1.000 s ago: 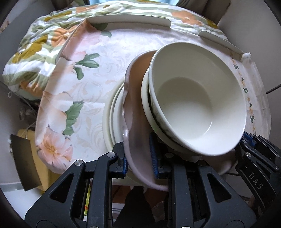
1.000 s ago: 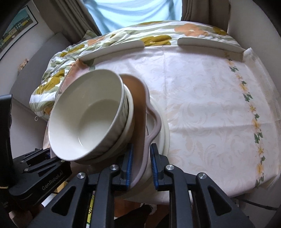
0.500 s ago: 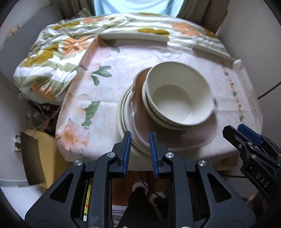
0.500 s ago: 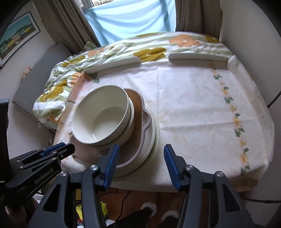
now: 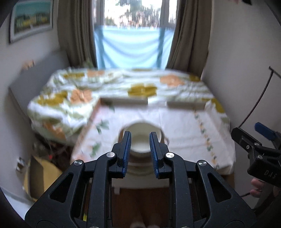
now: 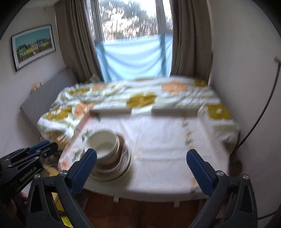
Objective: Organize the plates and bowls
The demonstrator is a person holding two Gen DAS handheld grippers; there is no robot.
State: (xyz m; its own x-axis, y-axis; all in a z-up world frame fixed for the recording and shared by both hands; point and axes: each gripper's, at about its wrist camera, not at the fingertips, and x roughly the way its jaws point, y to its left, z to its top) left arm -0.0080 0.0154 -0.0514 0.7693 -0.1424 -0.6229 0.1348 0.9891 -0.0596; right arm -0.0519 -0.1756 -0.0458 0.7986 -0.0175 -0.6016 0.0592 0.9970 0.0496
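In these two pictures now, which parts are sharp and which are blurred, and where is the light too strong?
Left wrist view: the left claw is sharp, the tablecloth and bowl smeared, the window overexposed. Right wrist view: the right claw is crisp, the stack of dishes blurred, the window glare washed out; the fisheye bends the walls in both.

Two hand-held grippers were pictured, each built of black plastic arms with triangular cut-outs and silver screw heads at the pivots. The left gripper [image 5: 140, 154] and the right gripper [image 6: 141, 171] were fitted with ribbed blue pads on their fingers. White lettering, "GenRobot.AI" and "DAS", was seen moulded on the bodies.
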